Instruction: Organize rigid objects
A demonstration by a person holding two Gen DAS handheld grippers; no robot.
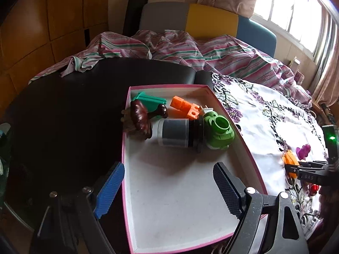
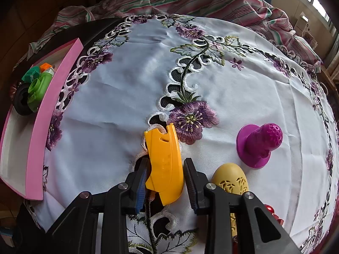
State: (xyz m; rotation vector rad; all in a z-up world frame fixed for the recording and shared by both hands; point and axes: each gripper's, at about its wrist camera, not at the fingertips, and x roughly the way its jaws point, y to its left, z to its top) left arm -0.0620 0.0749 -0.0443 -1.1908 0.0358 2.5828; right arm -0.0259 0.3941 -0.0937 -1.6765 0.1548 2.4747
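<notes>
Tongs in the right hand, the right gripper, are clenched on a yellow-orange plastic piece. Its blue pad and its black pad sit against the 2 long sides, and the piece's notched end sticks out past the fingertips over an embroidered purple flower. Whether the piece rests on the cloth or is lifted off it I cannot tell.

Just right of the black finger lies a tan carved egg, partly hidden by the gripper. Beyond the egg a magenta mushroom-shaped piece lies tilted on its round base. A small red thing shows at the gripper's right edge. All lie on the white embroidered tablecloth.

The left gripper is released, its jaws wide apart with nothing between them, over the bare near half of the pink-rimmed tray. At the tray's far end 5 pieces are crowded together:
- a teal ribbed piece
- an orange block piece
- a dark brown mushroom-shaped piece
- a grey cylinder on its side
- a green piece with a round opening

The tray sits at the tablecloth's left edge. A striped sheet is bunched behind it.
</notes>
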